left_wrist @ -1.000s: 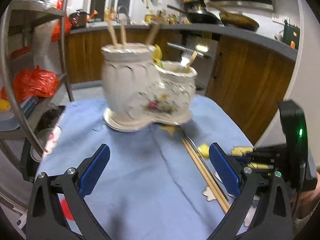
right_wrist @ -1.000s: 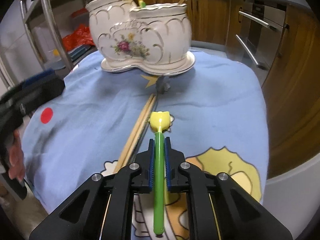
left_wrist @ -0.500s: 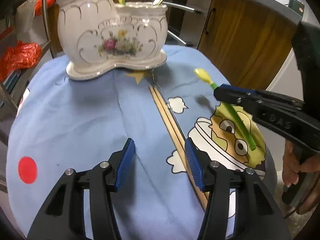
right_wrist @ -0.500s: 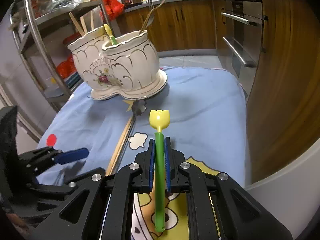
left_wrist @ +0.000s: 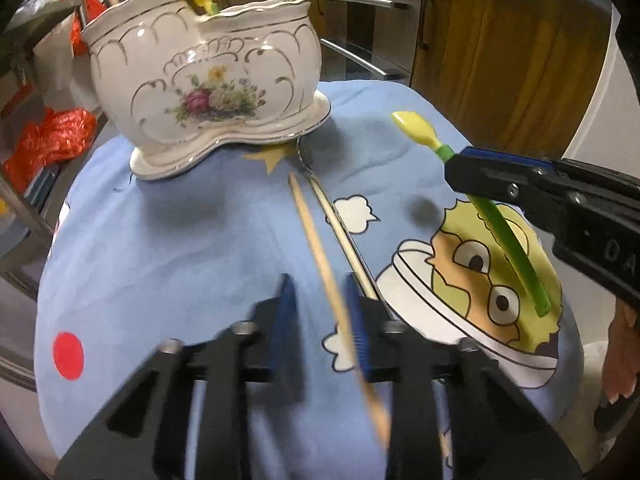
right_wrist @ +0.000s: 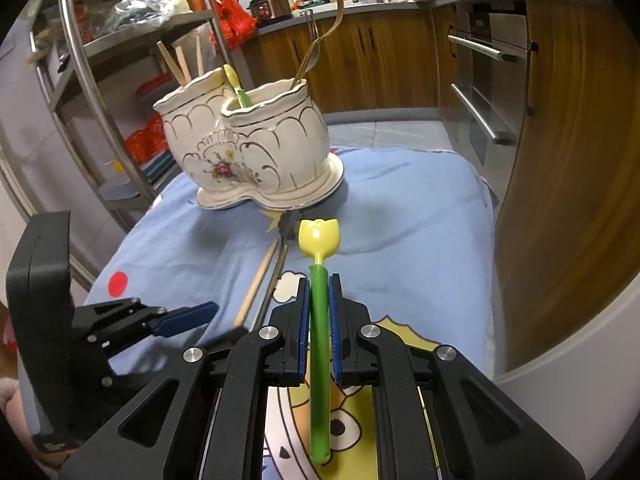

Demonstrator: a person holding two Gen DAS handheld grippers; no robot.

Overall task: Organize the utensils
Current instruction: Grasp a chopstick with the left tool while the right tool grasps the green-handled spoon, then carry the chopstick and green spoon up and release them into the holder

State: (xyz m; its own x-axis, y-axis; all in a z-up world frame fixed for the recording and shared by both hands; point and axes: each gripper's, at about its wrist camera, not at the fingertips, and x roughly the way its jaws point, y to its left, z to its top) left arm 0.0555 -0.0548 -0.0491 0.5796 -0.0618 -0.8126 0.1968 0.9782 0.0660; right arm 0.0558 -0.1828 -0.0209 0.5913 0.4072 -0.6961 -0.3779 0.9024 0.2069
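**Left fingers narrowed around a chopstick; flower spoon lifted clear on the right**

Since half a second ago, the left gripper has been brought forward and its jaws drawn in, so that one chopstick now runs up between the blue pads, close to the right-hand one. Motion blur hides the contact, so it cannot be told whether the stick is already clamped or only bracketed. Its far tip points toward the ceramic holder, which stands at the back left of the blue cloth, well apart from the fingers. A second, paler stick is seen lying just beside the first, outside the right pad, with a thin metal utensil alongside it; a stray pinch of both is judged the main risk.

Further right, the flower spoon has been raised off the cloth over the same interval and is held firmly in the right gripper, green handle squeezed between the pads, yellow tulip head forward and aimed at the holder. A like spoon already stands in the holder, so delivery there is judged the step in hand.
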